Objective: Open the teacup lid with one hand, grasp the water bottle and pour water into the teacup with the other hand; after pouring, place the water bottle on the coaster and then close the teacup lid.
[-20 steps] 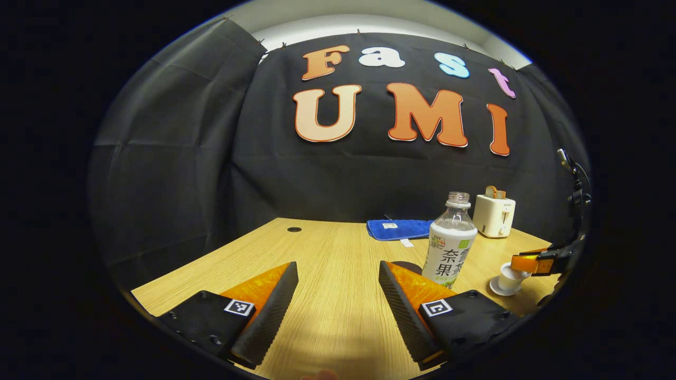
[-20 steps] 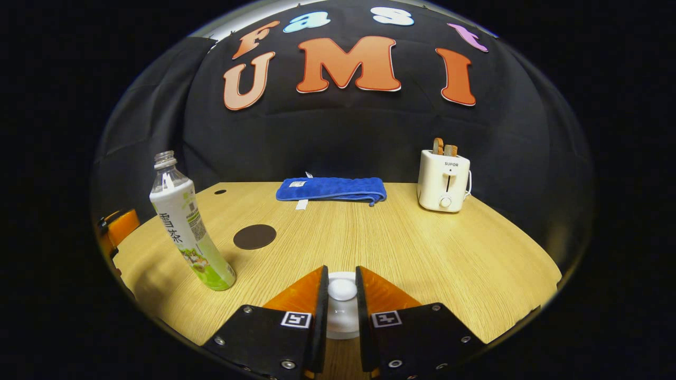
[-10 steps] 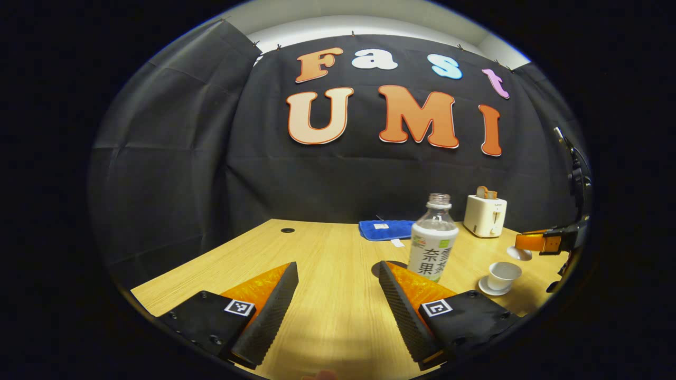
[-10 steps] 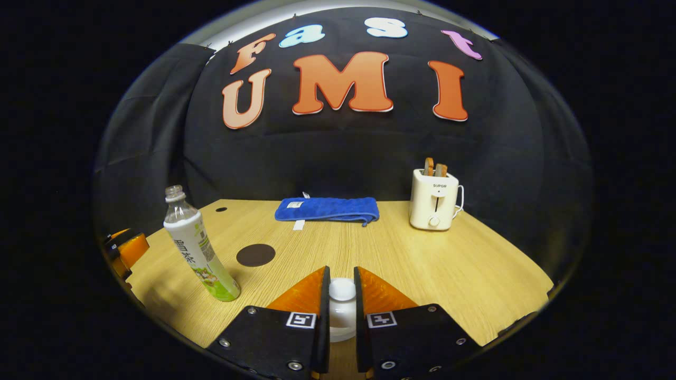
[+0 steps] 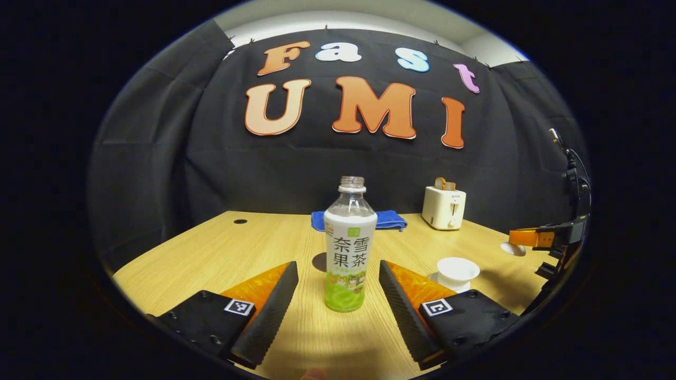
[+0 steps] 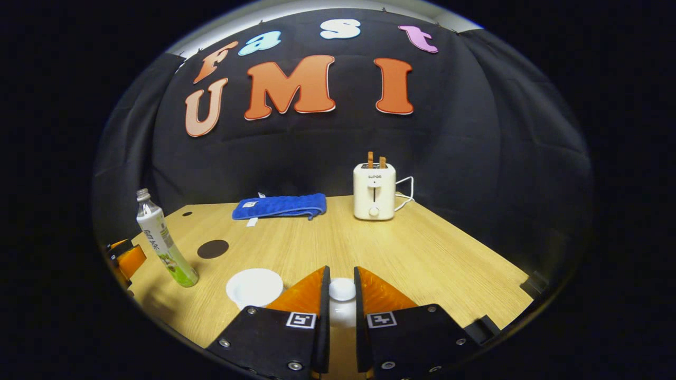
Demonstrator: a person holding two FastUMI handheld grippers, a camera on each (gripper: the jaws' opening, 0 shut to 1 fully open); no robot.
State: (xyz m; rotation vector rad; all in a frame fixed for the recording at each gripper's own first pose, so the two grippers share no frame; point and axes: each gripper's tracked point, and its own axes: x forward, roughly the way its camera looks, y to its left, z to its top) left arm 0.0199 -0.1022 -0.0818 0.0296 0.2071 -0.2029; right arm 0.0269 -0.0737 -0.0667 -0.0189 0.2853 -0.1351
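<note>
The left gripper view looks low and level across the surface toward the back wall, close to the water bottle. The right gripper view faces the same wall from farther right, slightly raised. The 2 views share the water bottle, toaster and blue towel.

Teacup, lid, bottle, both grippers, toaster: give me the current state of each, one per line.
Teacup: uncovered, on its saucer.
Lid: off the cup, pinched by its knob.
Water bottle: upright on the table, cap off, not gripped.
Left gripper: open, fingers either side of the bottle.
Right gripper: shut on the lid.
Toaster: bread standing up in its slots.
</note>
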